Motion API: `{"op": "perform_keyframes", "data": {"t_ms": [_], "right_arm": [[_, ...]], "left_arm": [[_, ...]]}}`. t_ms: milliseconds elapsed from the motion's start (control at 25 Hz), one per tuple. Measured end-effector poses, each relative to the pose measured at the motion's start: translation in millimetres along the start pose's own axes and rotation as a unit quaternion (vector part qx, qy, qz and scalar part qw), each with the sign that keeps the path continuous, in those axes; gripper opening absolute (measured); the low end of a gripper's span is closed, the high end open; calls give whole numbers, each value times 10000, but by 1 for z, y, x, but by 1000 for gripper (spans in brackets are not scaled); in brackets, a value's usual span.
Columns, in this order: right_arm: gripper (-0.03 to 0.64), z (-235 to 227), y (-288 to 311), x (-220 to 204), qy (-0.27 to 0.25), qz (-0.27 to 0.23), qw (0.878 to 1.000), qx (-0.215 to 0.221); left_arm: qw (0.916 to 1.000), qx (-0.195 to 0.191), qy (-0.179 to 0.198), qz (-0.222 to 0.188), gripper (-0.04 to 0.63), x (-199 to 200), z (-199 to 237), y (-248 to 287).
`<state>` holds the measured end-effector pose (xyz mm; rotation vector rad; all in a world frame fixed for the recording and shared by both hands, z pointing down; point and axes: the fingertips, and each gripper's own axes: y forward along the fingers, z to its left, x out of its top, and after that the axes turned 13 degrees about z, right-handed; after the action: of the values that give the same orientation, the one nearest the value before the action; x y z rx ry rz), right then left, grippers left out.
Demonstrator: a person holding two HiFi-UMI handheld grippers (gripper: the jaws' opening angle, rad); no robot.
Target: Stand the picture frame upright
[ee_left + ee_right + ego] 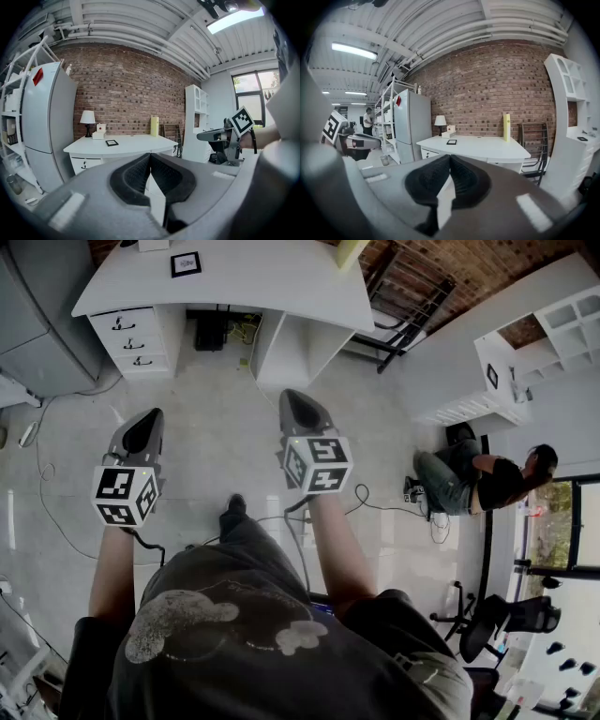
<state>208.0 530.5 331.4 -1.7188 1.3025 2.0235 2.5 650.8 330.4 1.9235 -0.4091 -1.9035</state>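
Note:
A small black picture frame [186, 263] lies flat on the white desk [281, 287], toward its back left. The same picture frame [111, 143] shows in the left gripper view and, as a small dark picture frame [451, 142], in the right gripper view. Both grippers are held out over the floor, well short of the desk. My left gripper [142, 425] is shut and empty. My right gripper [300, 401] is shut and empty too. In each gripper view the jaws meet with nothing between them.
The desk has a drawer unit [131, 338] at its left. A lamp [87, 120], a small white box [99, 133] and a yellow upright object [154, 126] stand on it. A grey fridge [44, 122] stands left of the desk, white shelves [525, 352] right. A person [478, 482] crouches there.

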Motion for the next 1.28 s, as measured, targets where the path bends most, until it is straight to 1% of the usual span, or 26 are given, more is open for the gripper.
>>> {"op": "perform_keyframes", "data": {"t_ms": [200, 440, 600, 720, 800, 920, 1000, 1040, 1080, 1120, 1160, 1200, 1240, 1280], "right_arm": [[5, 33, -24, -14, -24, -1, 10000, 11], [5, 57, -44, -27, 61, 15, 10000, 0], [5, 69, -51, -29, 98, -14, 9999, -60], [5, 81, -51, -36, 183, 99, 9997, -102], [5, 93, -50, -42, 248, 148, 9995, -112], [5, 107, -52, -43, 513, -77, 9985, -158], [5, 113, -52, -45, 596, -165, 9979, -197], [43, 116, -51, -47, 591, -156, 9980, -179], [134, 118, -47, -49, 585, -114, 9981, -132], [175, 120, -42, -51, 589, -45, 9982, -77], [176, 121, -36, -53, 602, 33, 9982, -37], [197, 121, -29, -54, 624, 100, 9980, -19], [226, 119, -22, -55, 655, 149, 9977, -18], [227, 117, -15, -53, 693, 182, 9974, -21]], "left_arm": [[9999, -117, 95, -18, 11, -13, -7, -34], [9998, -172, 63, 55, 11, -34, -7, -62], [9997, -202, 95, -21, 11, -39, -2, -76], [9996, -240, 120, -72, 11, -44, 3, -89], [9996, -272, 63, -88, 11, -54, 10, -99], [9991, -401, -135, -56, 11, -77, 24, -112], [9986, -491, -201, -5, 14, -91, 31, -118], [9985, -511, -203, 2, 23, -95, 35, -119], [9984, -529, -199, -2, 68, -96, 38, -118], [9983, -552, -197, -10, 159, -95, 42, -117], [9981, -576, -200, -26, 222, -92, 45, -114], [9980, -594, -207, -57, 262, -88, 49, -110], [9978, -609, -228, -102, 286, -83, 52, -106], [9976, -624, -270, -148, 319, -78, 56, -101]]}}
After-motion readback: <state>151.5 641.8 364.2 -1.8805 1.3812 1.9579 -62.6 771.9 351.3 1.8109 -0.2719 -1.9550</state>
